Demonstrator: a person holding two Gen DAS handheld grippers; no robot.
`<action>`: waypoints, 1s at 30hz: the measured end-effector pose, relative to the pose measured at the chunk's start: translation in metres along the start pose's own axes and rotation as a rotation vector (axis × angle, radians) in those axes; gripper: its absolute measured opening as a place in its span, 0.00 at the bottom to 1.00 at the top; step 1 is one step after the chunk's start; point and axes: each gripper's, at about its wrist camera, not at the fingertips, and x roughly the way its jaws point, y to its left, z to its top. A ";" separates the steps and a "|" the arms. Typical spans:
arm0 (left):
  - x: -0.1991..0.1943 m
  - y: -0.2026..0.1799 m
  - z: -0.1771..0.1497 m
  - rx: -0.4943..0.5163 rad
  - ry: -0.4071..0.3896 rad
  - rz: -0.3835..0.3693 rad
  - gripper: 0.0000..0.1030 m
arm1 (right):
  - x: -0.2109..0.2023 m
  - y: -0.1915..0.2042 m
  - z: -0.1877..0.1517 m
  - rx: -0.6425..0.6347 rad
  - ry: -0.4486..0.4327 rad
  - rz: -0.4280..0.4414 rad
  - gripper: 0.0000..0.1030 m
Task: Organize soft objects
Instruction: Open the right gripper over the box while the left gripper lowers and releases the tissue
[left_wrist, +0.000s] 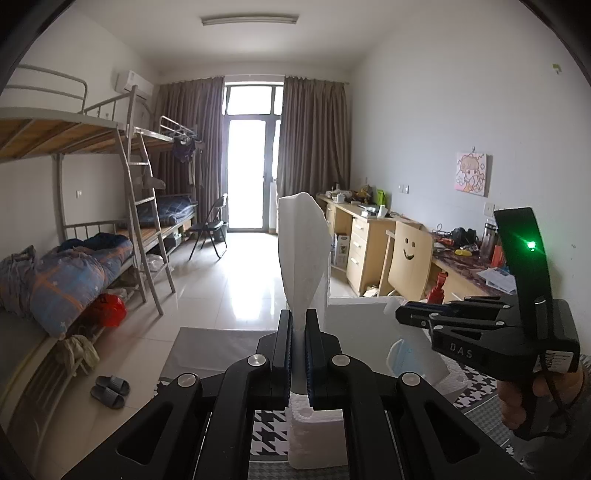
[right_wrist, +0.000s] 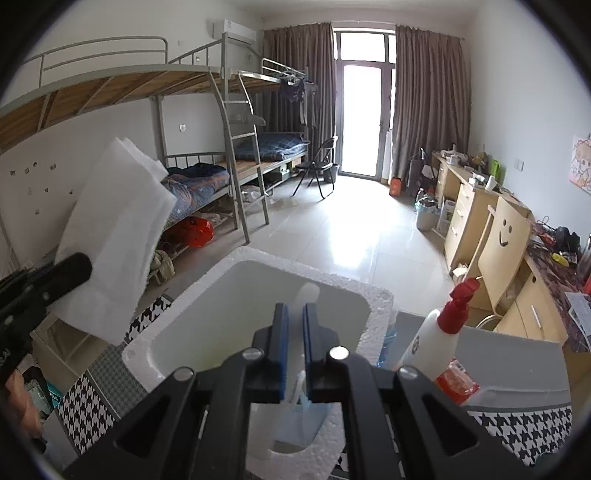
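Observation:
My left gripper (left_wrist: 298, 317) is shut on a folded white tissue sheet (left_wrist: 301, 251) and holds it upright in the air; the sheet also shows at the left of the right wrist view (right_wrist: 118, 236). My right gripper (right_wrist: 295, 314) is shut on a light blue face mask (right_wrist: 301, 417) over the open white foam box (right_wrist: 177, 314). In the left wrist view the right gripper (left_wrist: 402, 315) is to the right, above the foam box (left_wrist: 354, 314), with the mask (left_wrist: 406, 358) hanging below it.
A white spray bottle with a red nozzle (right_wrist: 439, 332) stands right of the box. A houndstooth cloth (right_wrist: 85, 406) covers the table. Bunk beds (left_wrist: 74, 258) line the left wall, desks and a smiley chair (left_wrist: 410, 258) the right.

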 end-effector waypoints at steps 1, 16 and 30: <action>0.000 0.000 0.000 -0.001 0.002 0.001 0.06 | 0.002 0.000 0.000 0.004 0.011 0.005 0.11; 0.003 -0.002 0.000 0.004 0.017 -0.015 0.06 | -0.010 0.004 -0.005 -0.011 -0.012 -0.010 0.77; 0.009 -0.021 0.005 0.017 0.033 -0.074 0.06 | -0.036 -0.006 -0.011 0.002 -0.074 -0.032 0.92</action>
